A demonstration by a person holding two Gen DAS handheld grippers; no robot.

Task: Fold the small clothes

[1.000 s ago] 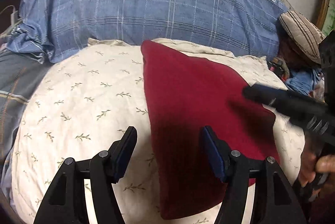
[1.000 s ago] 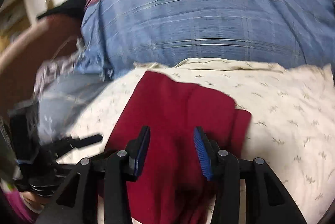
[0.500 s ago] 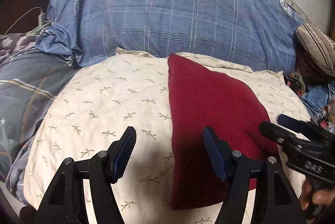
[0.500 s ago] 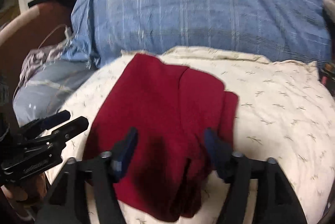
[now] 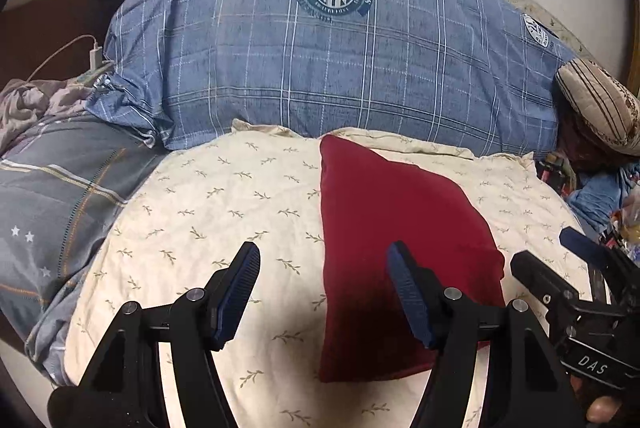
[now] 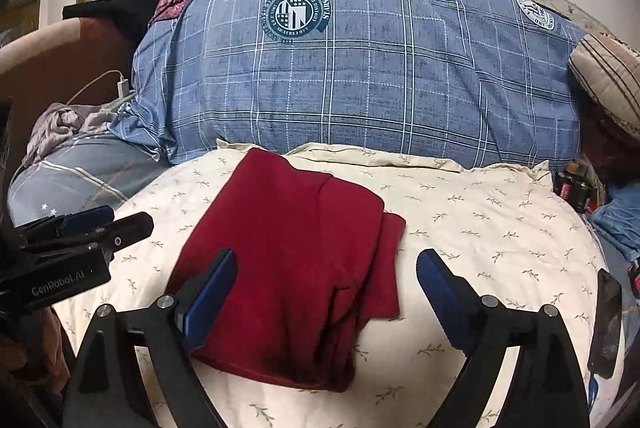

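A dark red garment (image 5: 400,228) lies folded into a rough rectangle on a cream leaf-print pillow (image 5: 220,208). In the right wrist view the garment (image 6: 292,240) shows stacked layers and a narrower flap along its right side. My left gripper (image 5: 322,268) hovers open above the garment's left edge, with nothing between its pads. My right gripper (image 6: 326,264) hangs over the garment's near end; its jaws are opening wide and do not touch the cloth. Each gripper also shows in the other's view: the right gripper (image 5: 544,248) at the right edge, the left gripper (image 6: 128,218) at the left.
A big blue plaid pillow (image 5: 320,68) with a round crest rises behind the cream pillow (image 6: 480,228). Grey patterned bedding (image 5: 52,196) lies to the left and a striped cushion (image 5: 600,104) to the right. A dark flat object (image 6: 608,320) rests at the pillow's right edge.
Both grippers have drawn back and up from the red garment, so more of the bed shows. The right jaws have spread much wider; the garment lies still.
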